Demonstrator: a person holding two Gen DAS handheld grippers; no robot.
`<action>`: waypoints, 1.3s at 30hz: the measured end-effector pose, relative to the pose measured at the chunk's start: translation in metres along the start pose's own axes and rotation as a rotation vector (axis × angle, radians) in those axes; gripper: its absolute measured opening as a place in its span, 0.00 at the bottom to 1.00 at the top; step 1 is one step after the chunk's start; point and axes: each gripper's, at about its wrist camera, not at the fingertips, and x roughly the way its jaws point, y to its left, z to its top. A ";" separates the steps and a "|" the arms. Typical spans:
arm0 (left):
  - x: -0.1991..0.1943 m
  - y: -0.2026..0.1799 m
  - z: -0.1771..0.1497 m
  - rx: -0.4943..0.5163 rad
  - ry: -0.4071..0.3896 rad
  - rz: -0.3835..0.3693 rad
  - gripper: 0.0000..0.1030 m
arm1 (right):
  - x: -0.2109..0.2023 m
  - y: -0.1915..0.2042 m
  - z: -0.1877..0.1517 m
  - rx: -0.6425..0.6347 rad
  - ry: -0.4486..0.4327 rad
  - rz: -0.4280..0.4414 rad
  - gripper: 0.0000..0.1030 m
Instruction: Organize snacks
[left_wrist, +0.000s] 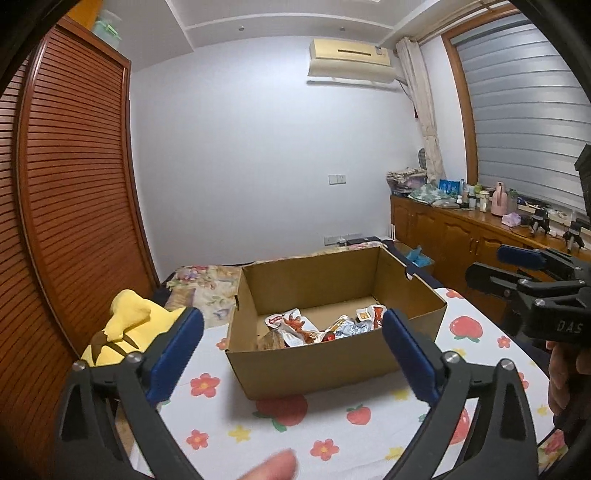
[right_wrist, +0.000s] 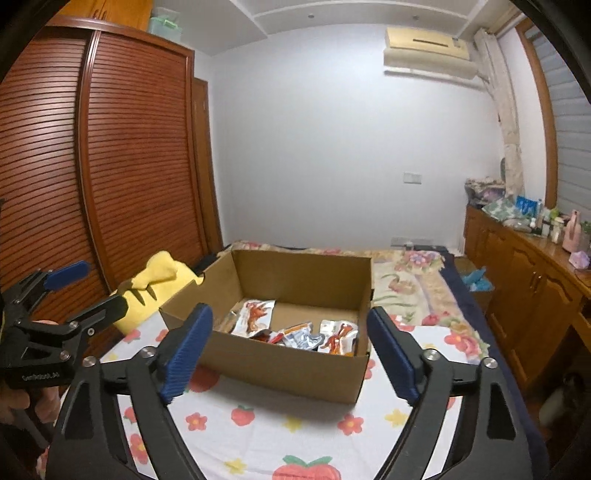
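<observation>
An open brown cardboard box stands on a flower-and-strawberry tablecloth; it also shows in the right wrist view. Several foil snack packets lie on its floor, also seen in the right wrist view. My left gripper is open and empty, held in front of the box's near wall. My right gripper is open and empty, also in front of the box. Each gripper shows in the other's view, the right one at the right edge and the left one at the left edge.
A yellow plush toy lies left of the box, also in the right wrist view. A slatted wooden wardrobe stands at left. A wooden sideboard crowded with bottles runs along the right. A floral bedspread lies behind the box.
</observation>
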 end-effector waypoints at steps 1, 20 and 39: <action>-0.002 -0.001 -0.001 0.000 -0.003 0.001 0.96 | -0.003 0.001 0.000 0.001 -0.006 -0.007 0.87; -0.048 -0.013 -0.043 -0.037 0.018 -0.009 0.96 | -0.055 0.015 -0.044 0.020 -0.046 -0.120 0.96; -0.046 -0.007 -0.073 -0.066 0.078 0.004 0.96 | -0.061 0.019 -0.071 0.015 -0.019 -0.150 0.96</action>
